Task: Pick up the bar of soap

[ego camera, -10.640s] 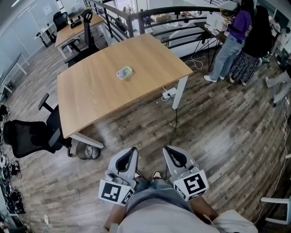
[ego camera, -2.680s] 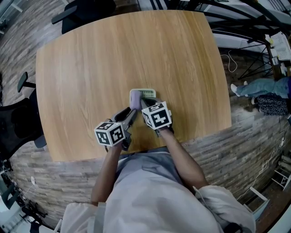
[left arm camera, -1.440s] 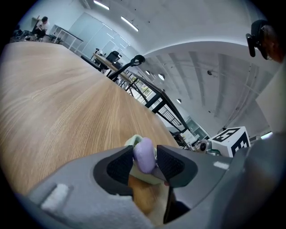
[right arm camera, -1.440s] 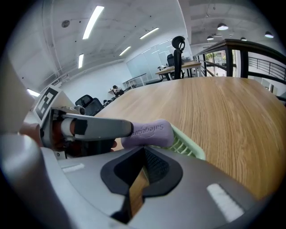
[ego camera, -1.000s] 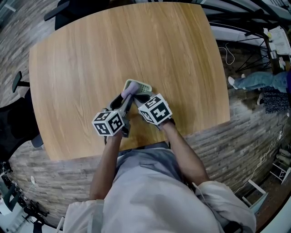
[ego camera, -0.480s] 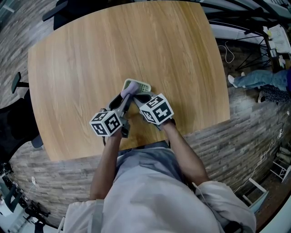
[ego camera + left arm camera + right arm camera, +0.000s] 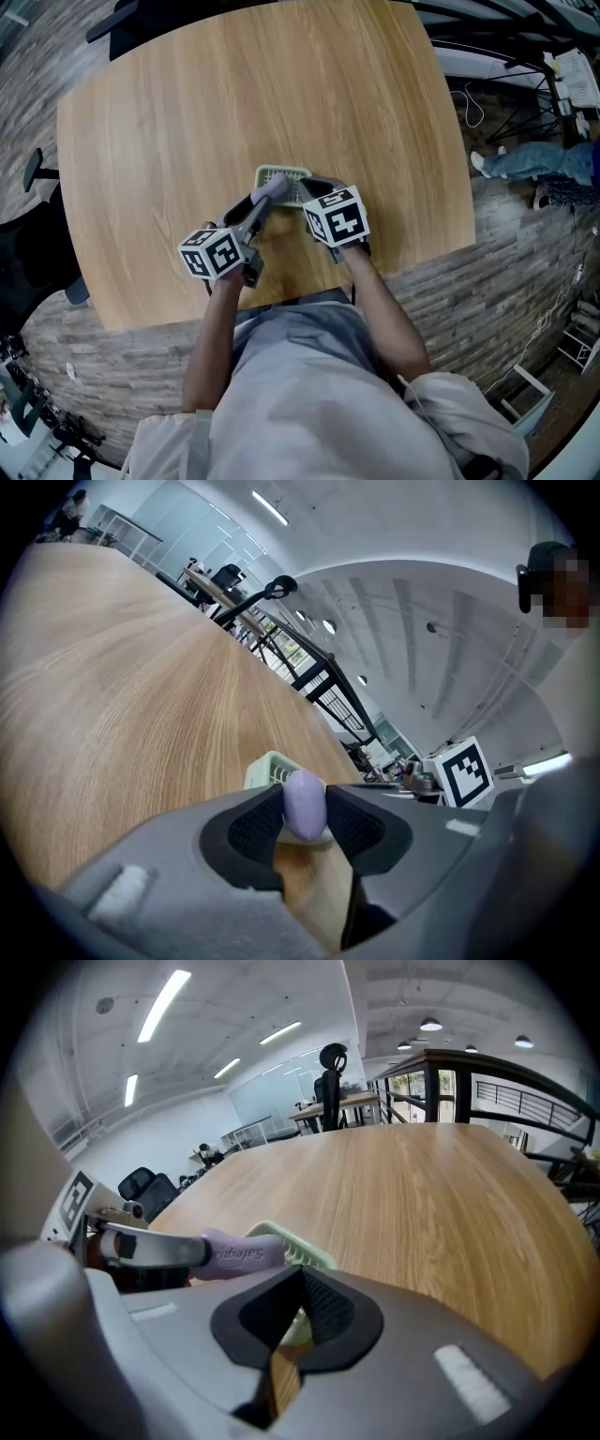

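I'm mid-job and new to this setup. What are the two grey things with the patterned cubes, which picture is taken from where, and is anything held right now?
There is no robot arm here. A person holds a two-jaw gripper in each hand, and the marker cubes are part of those grippers. The wide picture comes from a camera on the person's head, looking steeply down on a wooden table. The other two come from cameras riding on each gripper, looking along its jaws.

On the table stands a pale green soap dish. The left gripper has the lavender bar of soap between its jaws. They have just been closing, and the pads press on the bar at the dish's edge. Whether it has left the dish I cannot tell. The right gripper sits beside the dish, jaws together with nothing between them.
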A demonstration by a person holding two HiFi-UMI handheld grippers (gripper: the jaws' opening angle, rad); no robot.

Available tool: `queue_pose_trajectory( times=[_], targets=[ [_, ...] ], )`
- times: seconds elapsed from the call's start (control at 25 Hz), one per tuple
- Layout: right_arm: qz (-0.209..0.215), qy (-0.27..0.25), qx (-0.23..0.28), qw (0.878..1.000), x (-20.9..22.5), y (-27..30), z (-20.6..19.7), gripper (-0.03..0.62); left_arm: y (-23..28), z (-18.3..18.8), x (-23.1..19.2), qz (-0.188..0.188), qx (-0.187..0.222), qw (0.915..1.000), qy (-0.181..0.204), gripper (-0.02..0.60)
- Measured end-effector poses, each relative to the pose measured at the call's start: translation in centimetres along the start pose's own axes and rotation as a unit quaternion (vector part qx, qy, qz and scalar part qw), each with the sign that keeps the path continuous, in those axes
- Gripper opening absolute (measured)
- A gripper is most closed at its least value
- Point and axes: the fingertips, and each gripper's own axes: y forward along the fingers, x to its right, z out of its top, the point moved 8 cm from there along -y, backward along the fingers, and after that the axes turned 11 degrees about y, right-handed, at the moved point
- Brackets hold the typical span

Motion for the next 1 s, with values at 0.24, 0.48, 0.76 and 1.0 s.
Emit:
queue_pose_trajectory(
  times=[0.24,0.48,0.76,1.0],
  targets=[
    [-0.045,-0.068,-0.037,0.996,-1.3,1.7,1.0,0.002,0.1,-0.1,0.2,-0.016,-0.015,0.9995,0.022,0.143],
    [-0.02,-0.032,-0.045,0.998,-1.2,2.4,1.0,0.0,0.0,0.0,0.0,0.002,-0.019,0.9985,0.052,0.158],
    [-0.003,-0.023,-0.043,0.999,-1.0,2.3,1.1,0.0,0.2,0.6,-0.1,0.015,-0.001,0.9986,0.051,0.161],
    [0.003,-0.023,-0.036,0.999,-0.9,2.2,0.9,0.001,0.1,0.8,0.1,0.013,0.013,0.9985,0.051,0.15]
  ],
)
